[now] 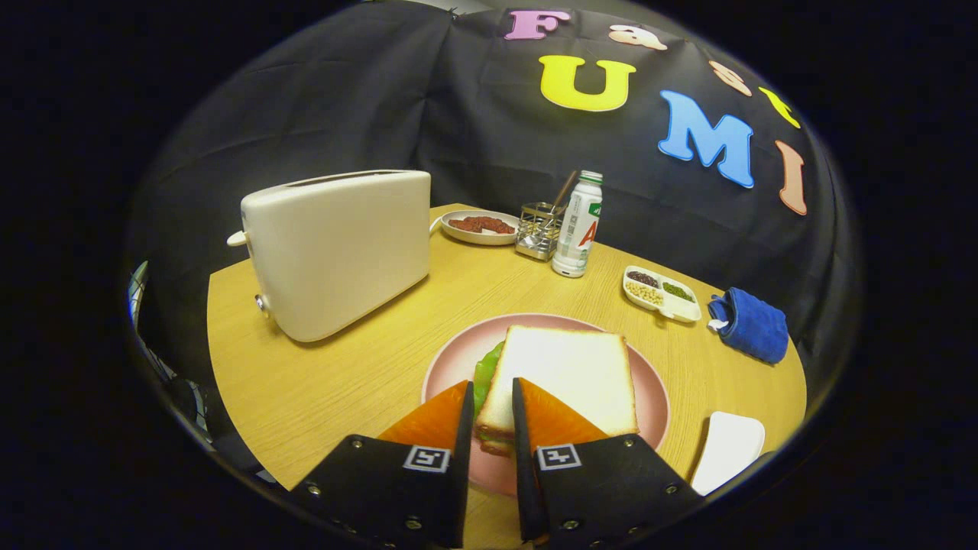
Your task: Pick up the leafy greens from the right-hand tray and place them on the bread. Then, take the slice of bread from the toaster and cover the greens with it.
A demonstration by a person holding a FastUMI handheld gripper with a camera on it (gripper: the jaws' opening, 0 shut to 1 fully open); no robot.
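A cream-white toaster [336, 248] is sitting near the left edge of the pale wood-grain table [344, 382]. Toward the near edge, a pink plate [653, 405] is carrying a white bread slice [569, 374] with a tan crust, and green leafy greens [486, 374] are peeking out at its left side. By the far edge, a white dish [480, 227] is holding something dark red, beside a white bottle [578, 225] with green and red print. A blue cloth [750, 325] is lying at the right edge.
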